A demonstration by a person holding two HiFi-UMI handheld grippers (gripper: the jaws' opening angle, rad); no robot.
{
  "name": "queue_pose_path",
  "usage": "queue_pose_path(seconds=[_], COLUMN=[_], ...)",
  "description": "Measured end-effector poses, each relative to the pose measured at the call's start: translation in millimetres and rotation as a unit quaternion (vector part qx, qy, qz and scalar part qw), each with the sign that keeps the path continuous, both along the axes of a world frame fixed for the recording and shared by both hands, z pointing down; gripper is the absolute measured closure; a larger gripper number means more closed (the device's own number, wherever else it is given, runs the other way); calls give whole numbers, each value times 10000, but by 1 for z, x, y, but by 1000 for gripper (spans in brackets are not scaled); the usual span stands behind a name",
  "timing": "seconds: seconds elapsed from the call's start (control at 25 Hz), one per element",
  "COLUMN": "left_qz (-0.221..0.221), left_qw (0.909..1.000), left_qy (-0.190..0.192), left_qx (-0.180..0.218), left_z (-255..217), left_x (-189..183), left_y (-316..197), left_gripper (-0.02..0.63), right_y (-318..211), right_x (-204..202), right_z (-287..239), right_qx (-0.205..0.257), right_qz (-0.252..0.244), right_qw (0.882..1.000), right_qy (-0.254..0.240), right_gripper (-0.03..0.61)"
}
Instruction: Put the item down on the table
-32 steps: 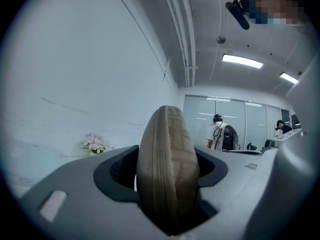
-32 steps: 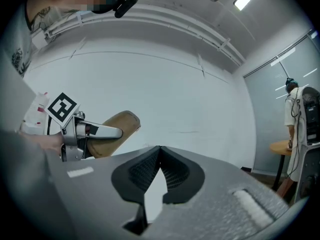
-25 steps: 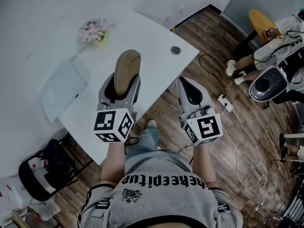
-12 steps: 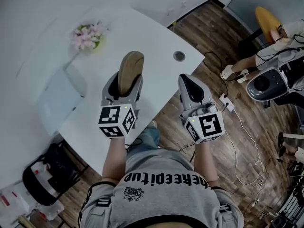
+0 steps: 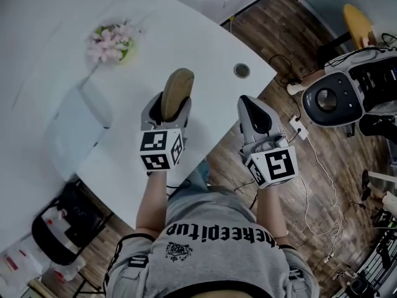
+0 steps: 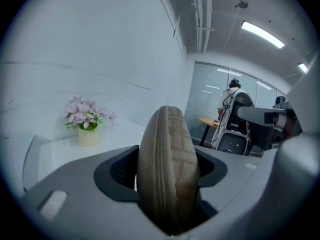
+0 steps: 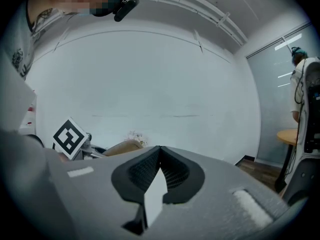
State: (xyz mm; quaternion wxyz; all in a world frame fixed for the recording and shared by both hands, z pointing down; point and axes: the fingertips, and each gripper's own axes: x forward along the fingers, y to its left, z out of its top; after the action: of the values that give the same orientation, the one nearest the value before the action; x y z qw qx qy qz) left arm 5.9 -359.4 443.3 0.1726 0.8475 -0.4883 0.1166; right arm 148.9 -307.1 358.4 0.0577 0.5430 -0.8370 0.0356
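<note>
Setting: an office-type workroom. Indicators — a white tabletop (image 5: 192, 42) with a round cable grommet (image 5: 242, 71) and a pot of pink flowers (image 5: 110, 42), a wood-plank floor (image 5: 260, 23), a power strip (image 5: 297, 128) with trailing white cables, a glass partition wall (image 6: 205, 94) and linear ceiling lights (image 6: 262, 34).

Pink potted flowers (image 5: 110, 42), and a white power strip (image 5: 296, 127) on wooden floor (image 5: 347, 166).

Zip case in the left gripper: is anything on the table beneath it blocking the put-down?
Nothing visible does. The zip case, clamped in the left gripper, is over bare white table; the flower pot stands well off to the side.
</note>
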Motion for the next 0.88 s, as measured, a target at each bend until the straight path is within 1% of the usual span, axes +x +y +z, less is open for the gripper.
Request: queue_pose_path(seconds=[0.48, 0.88], left_qz=[213, 331], left_qw=[9970, 9912], left_qy=[-426, -889], left_qx=[-615, -923], left_z=[67, 108], left_x=[10, 19], left_y=[-21, -31], left_gripper=[307, 307], right_y=[-13, -19], right_x=[-1, 7], right_z=[18, 34], right_qx=[-323, -589], right_qz=[94, 210], right_qw=[9994, 9979], right_qy=[112, 189], right_gripper=[581, 581])
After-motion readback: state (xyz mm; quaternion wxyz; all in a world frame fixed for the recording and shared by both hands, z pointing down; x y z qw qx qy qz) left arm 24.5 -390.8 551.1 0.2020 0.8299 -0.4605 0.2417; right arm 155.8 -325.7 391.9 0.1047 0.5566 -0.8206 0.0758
